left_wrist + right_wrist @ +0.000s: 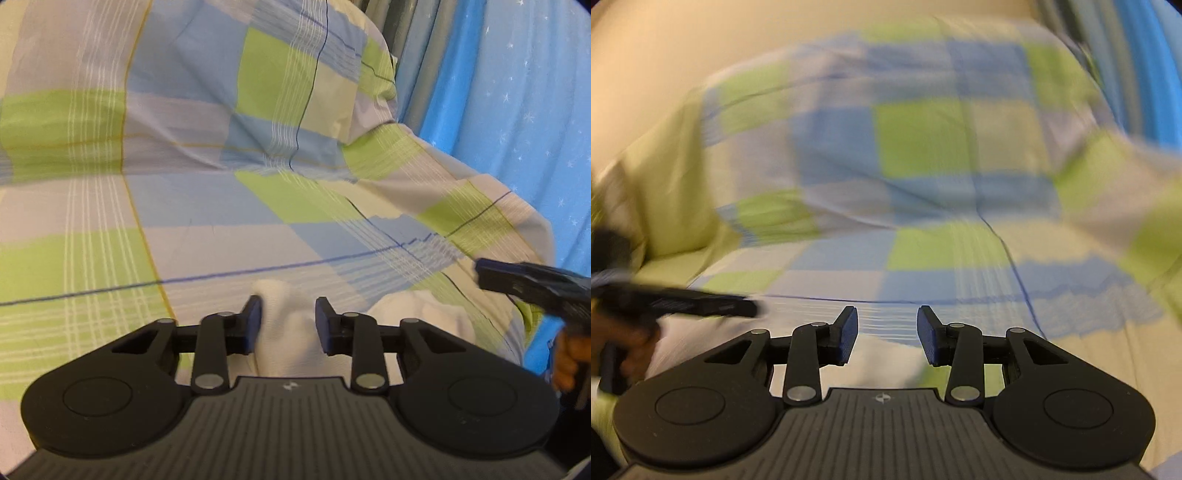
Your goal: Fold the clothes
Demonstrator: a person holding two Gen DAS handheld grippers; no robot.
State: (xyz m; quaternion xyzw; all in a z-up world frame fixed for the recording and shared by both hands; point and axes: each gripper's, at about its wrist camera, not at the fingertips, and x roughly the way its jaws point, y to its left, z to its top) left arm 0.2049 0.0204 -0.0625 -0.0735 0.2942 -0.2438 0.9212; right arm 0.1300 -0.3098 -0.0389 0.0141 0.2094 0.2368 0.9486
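**White garment bunched on the bed, left gripper lined up to grab**

The left gripper (pixel 288 325) has its fingers apart, with a fold of the white garment (pixel 284 332) poking up between them, near edge of the checked bedspread (pixel 207 206). The right gripper (pixel 887 334) is apart too, holding nothing, and its view is blurry. Probably best to close on just that one fold, not a wad, and have the right gripper take a matching edge so the cloth lifts flat.
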